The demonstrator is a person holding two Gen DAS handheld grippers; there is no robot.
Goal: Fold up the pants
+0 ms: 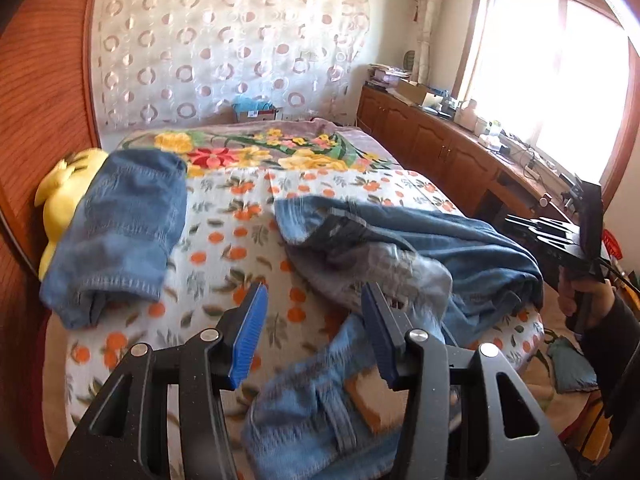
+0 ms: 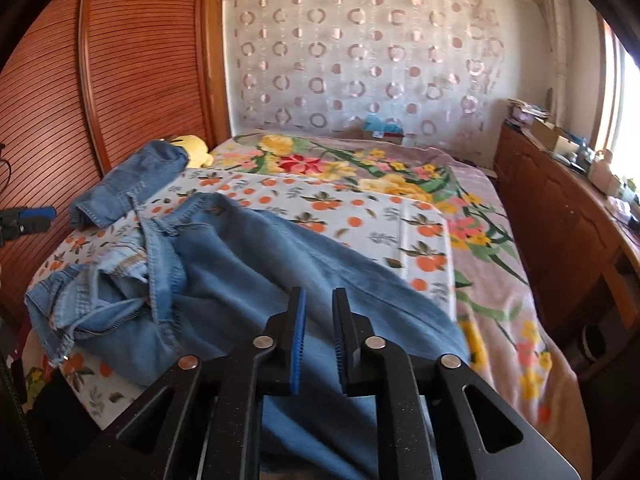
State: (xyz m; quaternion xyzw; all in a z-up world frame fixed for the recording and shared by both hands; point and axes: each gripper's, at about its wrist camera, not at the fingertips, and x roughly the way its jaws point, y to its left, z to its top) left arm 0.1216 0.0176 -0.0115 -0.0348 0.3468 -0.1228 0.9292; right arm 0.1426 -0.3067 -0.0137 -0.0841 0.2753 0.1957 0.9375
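One pair of jeans lies crumpled across the near end of the bed, waistband toward the wardrobe. A second, folded pair rests farther back against a yellow plush toy. My left claw hangs released above the waistband, gripping nothing. My right claw is slightly parted over a leg, no cloth between its pads. One cabinet flanks the bed.

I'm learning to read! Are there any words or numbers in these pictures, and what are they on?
None can be read.
Box behind the bed: a white label, too small and blurred.
Jeans: a tan waist patch, blurred.
Papers on the cabinet: too small.
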